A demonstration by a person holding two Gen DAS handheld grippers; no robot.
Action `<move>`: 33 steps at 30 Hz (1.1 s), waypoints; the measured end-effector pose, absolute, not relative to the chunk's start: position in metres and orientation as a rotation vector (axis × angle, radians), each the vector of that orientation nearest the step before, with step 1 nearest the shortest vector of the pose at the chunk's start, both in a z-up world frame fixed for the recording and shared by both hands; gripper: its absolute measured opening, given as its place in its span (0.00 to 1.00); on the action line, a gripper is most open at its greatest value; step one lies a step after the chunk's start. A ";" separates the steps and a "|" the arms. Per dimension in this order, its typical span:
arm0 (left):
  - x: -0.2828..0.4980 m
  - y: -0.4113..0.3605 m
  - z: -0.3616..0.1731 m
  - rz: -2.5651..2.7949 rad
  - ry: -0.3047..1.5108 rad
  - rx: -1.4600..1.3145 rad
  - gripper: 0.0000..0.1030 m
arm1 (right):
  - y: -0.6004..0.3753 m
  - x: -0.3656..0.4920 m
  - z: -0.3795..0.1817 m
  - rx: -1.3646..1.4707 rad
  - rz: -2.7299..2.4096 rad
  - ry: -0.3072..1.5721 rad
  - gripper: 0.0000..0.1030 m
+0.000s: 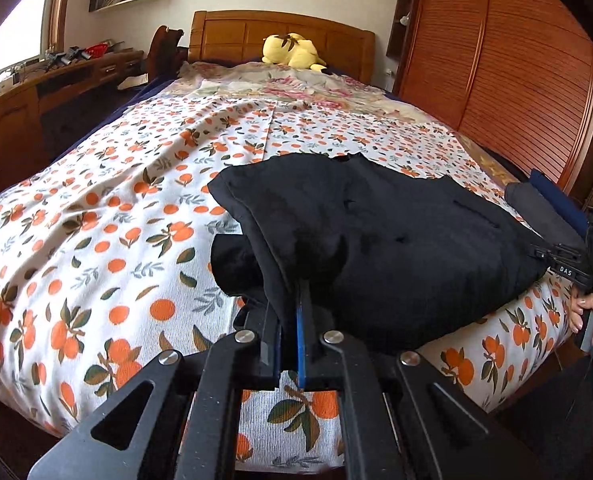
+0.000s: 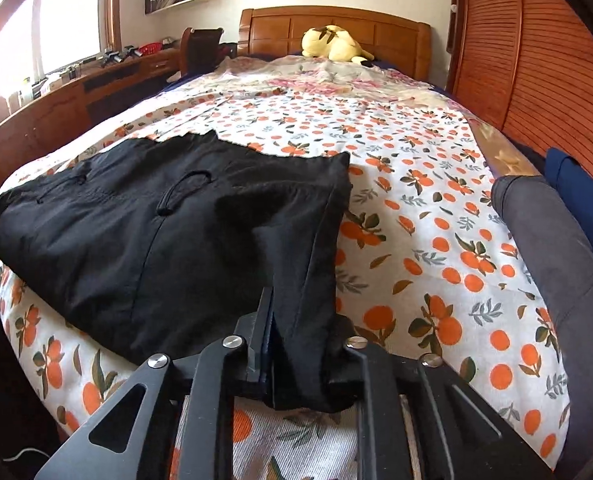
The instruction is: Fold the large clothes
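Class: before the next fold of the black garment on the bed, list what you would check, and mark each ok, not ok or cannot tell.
1. Left claw shut on garment edge: ok.
2. Right claw shut on garment's other near corner: ok.
3. Garment flat, unbunched: not ok, a fold bulges at its left.
4. Bedsheet ahead free for folding: ok.
5. Grey clothes clear of garment: ok.
6. Grip holds all layers: cannot tell.

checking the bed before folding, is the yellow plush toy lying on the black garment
No, the yellow plush toy lies by the wooden headboard, far from the black garment.
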State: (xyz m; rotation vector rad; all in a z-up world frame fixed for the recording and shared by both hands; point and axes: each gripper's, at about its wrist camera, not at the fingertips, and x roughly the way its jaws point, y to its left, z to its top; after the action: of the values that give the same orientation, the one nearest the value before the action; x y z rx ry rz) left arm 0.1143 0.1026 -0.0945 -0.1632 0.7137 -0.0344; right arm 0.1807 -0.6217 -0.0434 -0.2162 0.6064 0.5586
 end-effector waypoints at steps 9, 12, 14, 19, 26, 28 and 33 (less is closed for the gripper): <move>0.114 0.103 -0.109 -0.020 0.748 -0.157 0.05 | -0.611 0.178 -0.020 -0.156 0.511 0.518 0.44; 0.114 0.103 -0.114 -0.014 0.757 -0.162 0.05 | -0.590 0.171 -0.016 -0.157 0.560 0.492 0.44; 0.114 0.102 -0.116 -0.008 0.761 -0.163 0.05 | -0.571 0.167 -0.016 -0.175 0.600 0.480 0.45; 0.112 0.102 -0.117 0.004 0.770 -0.171 0.08 | -0.518 0.152 -0.028 -0.243 0.711 0.493 0.45; 0.104 0.105 -0.117 0.024 0.774 -0.170 0.18 | -0.480 0.146 -0.036 -0.262 0.811 0.527 0.45; 0.101 0.107 -0.117 0.026 0.776 -0.174 0.21 | -0.476 0.147 -0.037 -0.262 0.854 0.528 0.45; 0.096 0.111 -0.119 0.033 0.783 -0.177 0.37 | -0.467 0.155 -0.053 -0.344 0.865 0.571 0.45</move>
State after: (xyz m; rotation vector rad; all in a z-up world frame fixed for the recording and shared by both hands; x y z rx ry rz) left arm 0.0958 0.1114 -0.1185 -0.1774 0.7835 0.0334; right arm 0.1551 -0.4675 -0.0526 -0.3443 0.5709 0.8649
